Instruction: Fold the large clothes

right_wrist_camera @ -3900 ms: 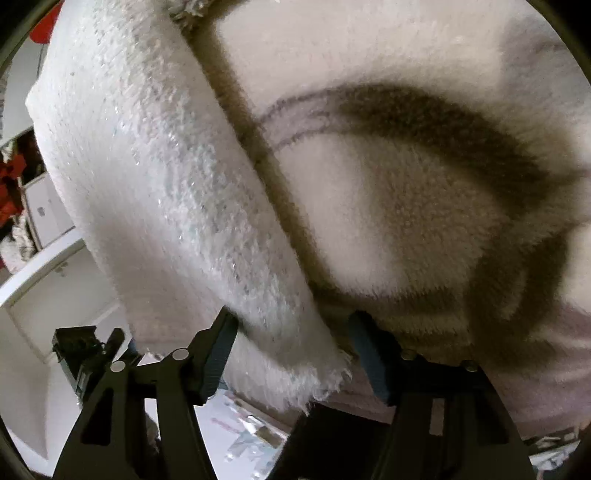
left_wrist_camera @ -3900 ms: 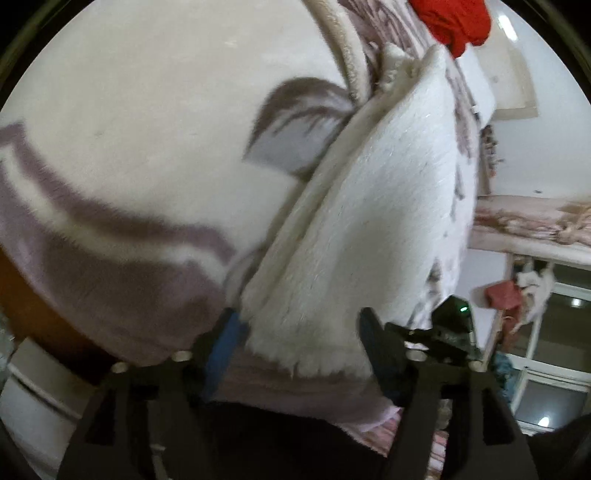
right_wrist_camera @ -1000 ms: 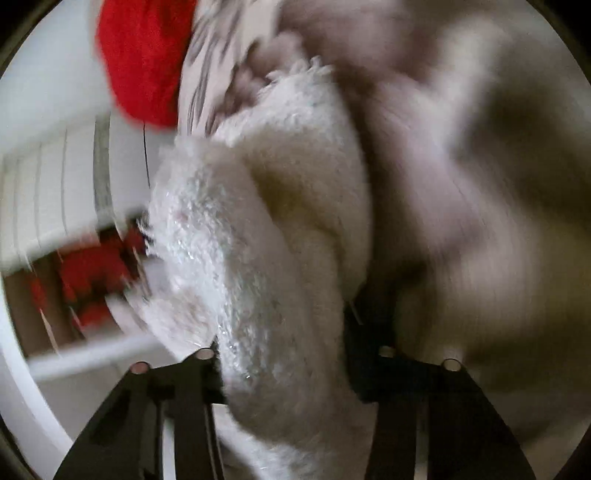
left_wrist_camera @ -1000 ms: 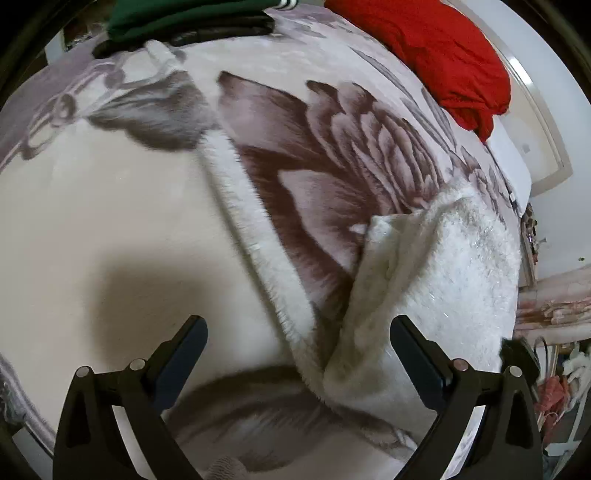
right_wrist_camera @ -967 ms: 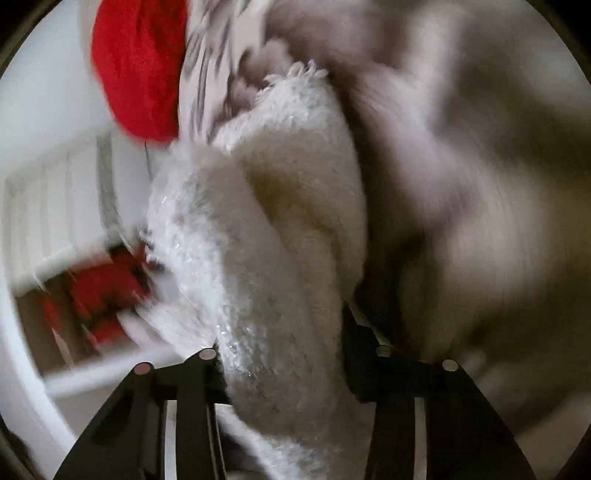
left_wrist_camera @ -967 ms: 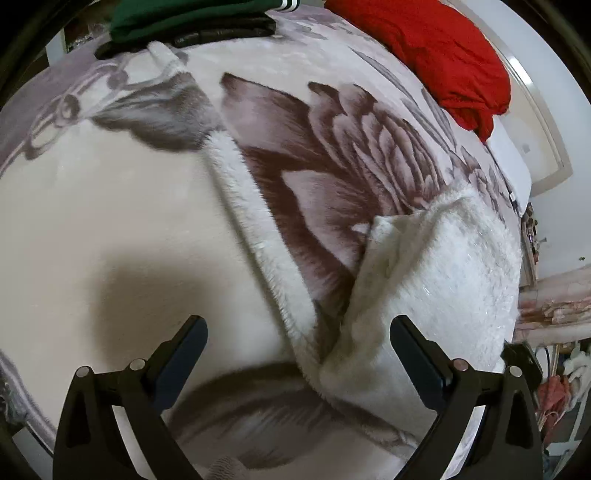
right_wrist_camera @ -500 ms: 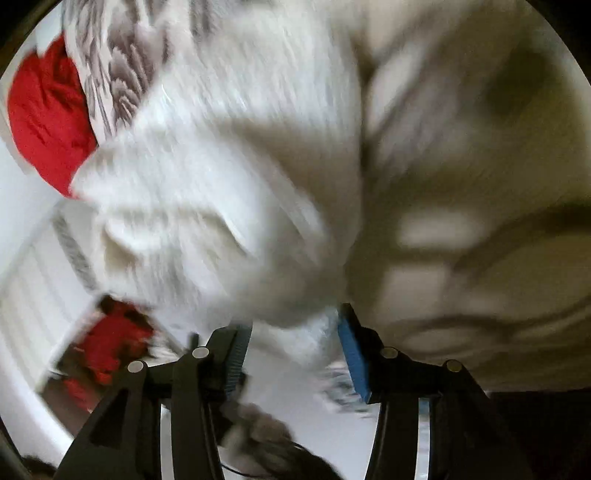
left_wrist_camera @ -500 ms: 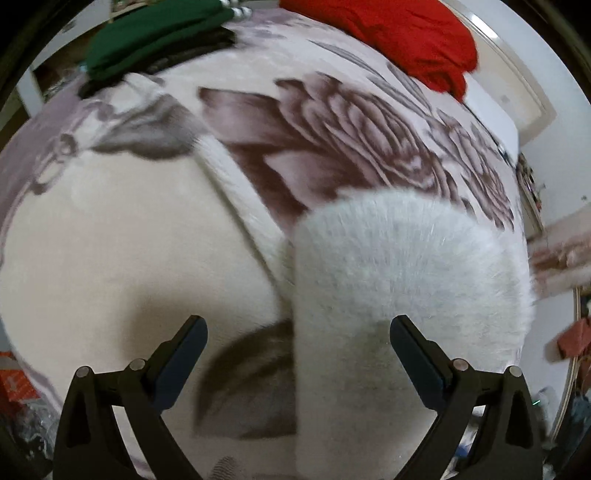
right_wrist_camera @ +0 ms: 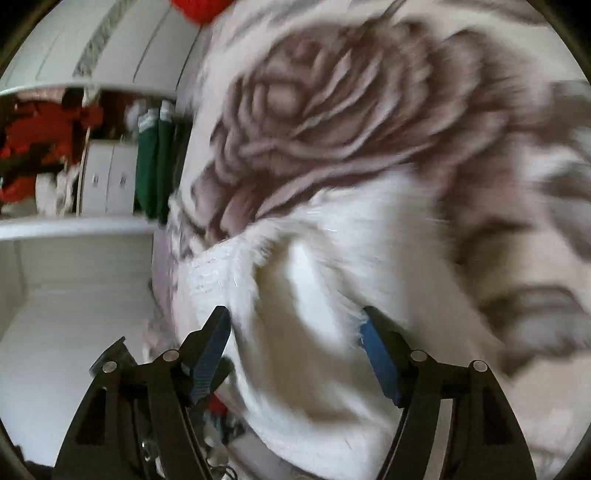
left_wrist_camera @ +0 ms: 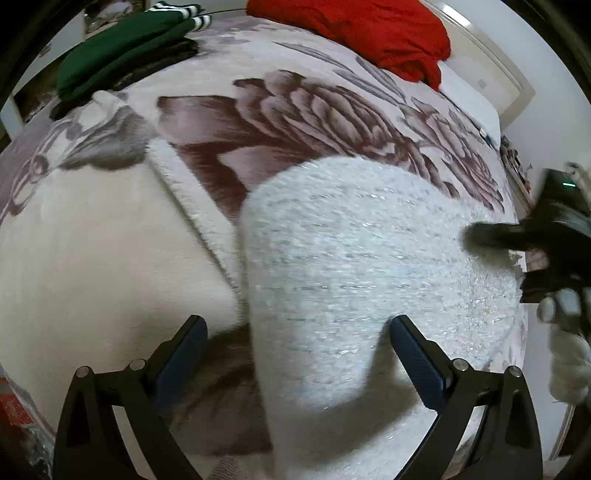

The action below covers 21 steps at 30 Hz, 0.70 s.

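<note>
Fluffy white sweater folded flat on the flowery blanket, right in front of the left tool. Left tool wide apart, gripping nothing. Right tool opening, sweater between its fingers but let go. Red cloth and green clothes far beyond.

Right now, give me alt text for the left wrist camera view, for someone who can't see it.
A fluffy white sweater lies folded on a flower-patterned blanket, with the open left tongs hovering over its near edge. A red garment and a green garment lie at the far side, and the right tongs blur in from the right.
</note>
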{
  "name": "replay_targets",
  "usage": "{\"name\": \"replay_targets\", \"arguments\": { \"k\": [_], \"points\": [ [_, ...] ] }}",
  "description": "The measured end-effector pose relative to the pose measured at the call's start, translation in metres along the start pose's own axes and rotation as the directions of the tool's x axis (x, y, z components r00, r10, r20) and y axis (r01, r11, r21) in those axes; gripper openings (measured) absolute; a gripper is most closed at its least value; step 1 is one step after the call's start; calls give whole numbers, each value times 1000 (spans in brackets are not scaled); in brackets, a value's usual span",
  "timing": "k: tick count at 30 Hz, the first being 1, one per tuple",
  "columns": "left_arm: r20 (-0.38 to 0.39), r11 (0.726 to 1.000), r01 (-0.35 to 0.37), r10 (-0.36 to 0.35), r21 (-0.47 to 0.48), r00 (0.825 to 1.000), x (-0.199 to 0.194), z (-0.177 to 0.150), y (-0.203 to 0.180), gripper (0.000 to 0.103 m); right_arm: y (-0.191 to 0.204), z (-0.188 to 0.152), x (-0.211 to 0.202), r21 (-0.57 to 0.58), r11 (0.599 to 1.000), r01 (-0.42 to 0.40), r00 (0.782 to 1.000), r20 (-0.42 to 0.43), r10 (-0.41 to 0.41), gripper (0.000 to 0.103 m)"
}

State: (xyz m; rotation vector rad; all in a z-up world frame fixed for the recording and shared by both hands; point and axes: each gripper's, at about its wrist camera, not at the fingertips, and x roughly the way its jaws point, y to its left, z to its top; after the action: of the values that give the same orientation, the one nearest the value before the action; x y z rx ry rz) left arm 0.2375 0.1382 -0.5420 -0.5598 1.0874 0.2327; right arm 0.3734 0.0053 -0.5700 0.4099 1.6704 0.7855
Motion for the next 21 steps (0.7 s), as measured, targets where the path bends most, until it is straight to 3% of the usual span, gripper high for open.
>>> {"name": "replay_targets", "arguments": {
  "k": [1, 3, 4, 6, 10, 12, 14, 15, 17, 19, 21],
  "points": [
    [1, 1000, 2, -2, -10, 1000, -3, 0, 4, 101, -1, 8, 18, 22, 1000, 0, 998, -63, 2, 73],
    [-2, 1000, 3, -3, -30, 1000, -7, -2, 10, 101, 8, 1, 23, 35, 998, 46, 997, -56, -44, 31],
    [-5, 999, 9, -9, -37, 1000, -9, -3, 13, 101, 12, -2, 25, 33, 998, 57, 997, -58, -55, 16],
    [-13, 998, 31, -31, -51, 999, -13, -4, 15, 101, 35, -3, 13, 51, 996, 79, 997, -17, -78, 15],
    [-24, 993, 93, -95, -74, 995, -10, -2, 11, 101, 77, -24, -58, 47, 997, 64, 992, 103, -68, 14],
    [-16, 987, 136, -138, -84, 990, -7, 1, 7, 101, 82, -19, -82, 56, 992, 115, 979, 166, -123, 14],
    [-16, 985, 154, -155, -77, 988, -3, 6, 1, 101, 59, 2, -85, 92, 969, 228, 953, 182, -242, 14],
    [-17, 986, 153, -154, -59, 988, 0, 9, -5, 101, 51, 5, -85, 94, 961, 260, 947, 168, -273, 14],
    [-26, 991, 135, -135, -12, 991, 8, 12, -15, 101, 20, 25, -49, 68, 921, 384, 916, 99, -390, 16],
    [-42, 994, 105, -103, 29, 994, 17, 14, -22, 101, -7, 32, -17, 97, 917, 387, 921, 15, -390, 24],
    [-56, 995, 80, -77, 52, 995, 25, 13, -21, 102, -19, 32, 1, 98, 921, 377, 926, -9, -378, 28]
  ]
}}
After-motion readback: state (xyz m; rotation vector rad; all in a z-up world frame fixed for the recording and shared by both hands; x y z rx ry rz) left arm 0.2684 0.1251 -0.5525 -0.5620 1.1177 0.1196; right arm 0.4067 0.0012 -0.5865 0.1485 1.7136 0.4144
